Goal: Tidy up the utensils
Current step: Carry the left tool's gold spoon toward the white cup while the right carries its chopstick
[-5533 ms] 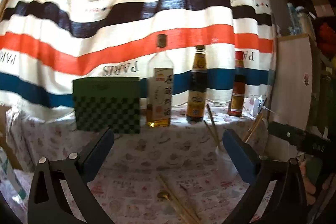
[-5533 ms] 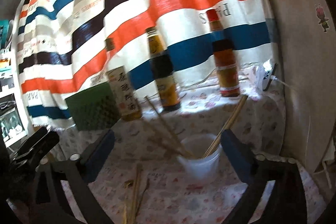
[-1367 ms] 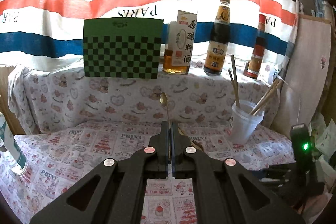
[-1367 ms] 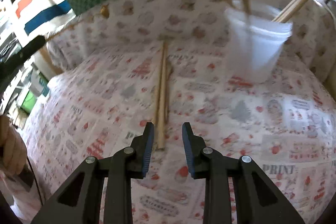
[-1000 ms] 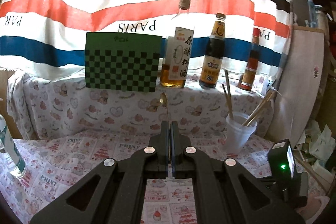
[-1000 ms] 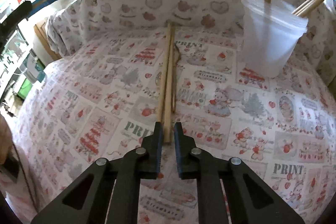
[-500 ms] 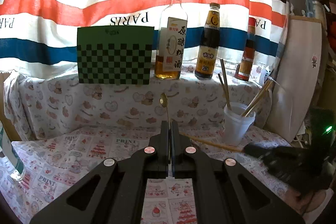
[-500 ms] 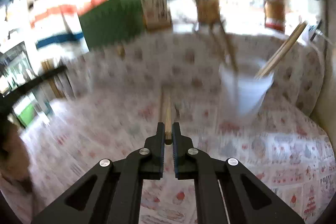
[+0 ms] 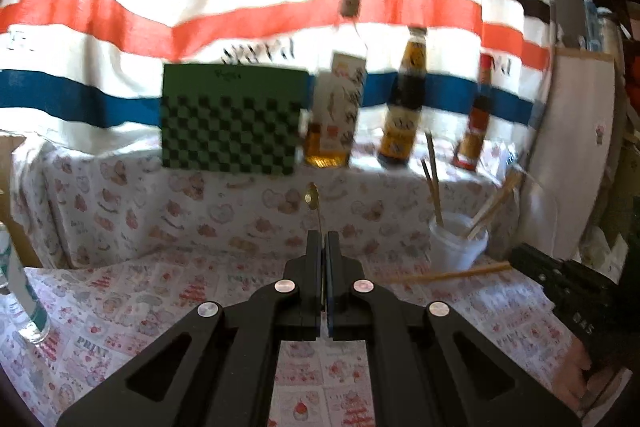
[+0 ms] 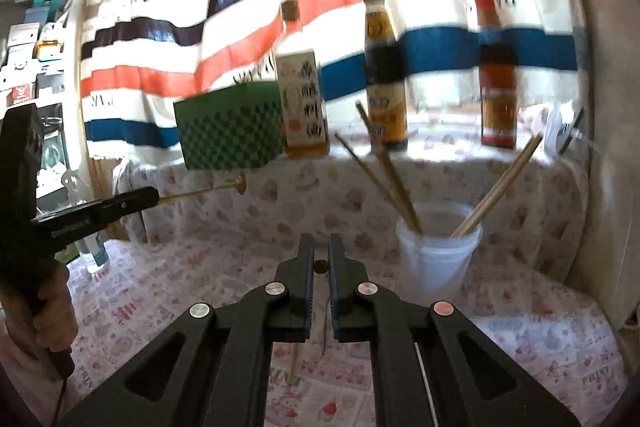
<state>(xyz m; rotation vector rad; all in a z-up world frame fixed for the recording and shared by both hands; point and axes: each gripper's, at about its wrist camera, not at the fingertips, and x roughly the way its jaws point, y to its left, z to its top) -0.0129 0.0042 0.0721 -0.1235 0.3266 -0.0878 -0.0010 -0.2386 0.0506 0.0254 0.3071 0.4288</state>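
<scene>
My left gripper (image 9: pixel 323 239) is shut on a thin gold spoon (image 9: pixel 313 199) whose small bowl points up and away; it also shows at the left of the right wrist view (image 10: pixel 224 187). My right gripper (image 10: pixel 319 247) is shut on a wooden chopstick (image 10: pixel 319 261), seen end-on between the jaws; in the left wrist view the chopstick (image 9: pixel 444 273) sticks out leftward from it, above the table. A white plastic cup (image 10: pixel 438 251) holding several chopsticks (image 10: pixel 384 167) stands ahead and to the right; it also shows in the left wrist view (image 9: pixel 456 241).
Three bottles (image 9: pixel 334 107) (image 9: pixel 404 107) (image 9: pixel 474 119) and a green checkered board (image 9: pixel 232 119) stand on the raised back ledge before a striped curtain. More utensils (image 10: pixel 294 359) lie on the printed tablecloth (image 10: pixel 160 291) below my right gripper. A bottle (image 9: pixel 20 291) stands at far left.
My right gripper closed on a chopstick lying on the table and lifted it, tilting up toward the cup. My left gripper kept the spoon and shifted slightly.
</scene>
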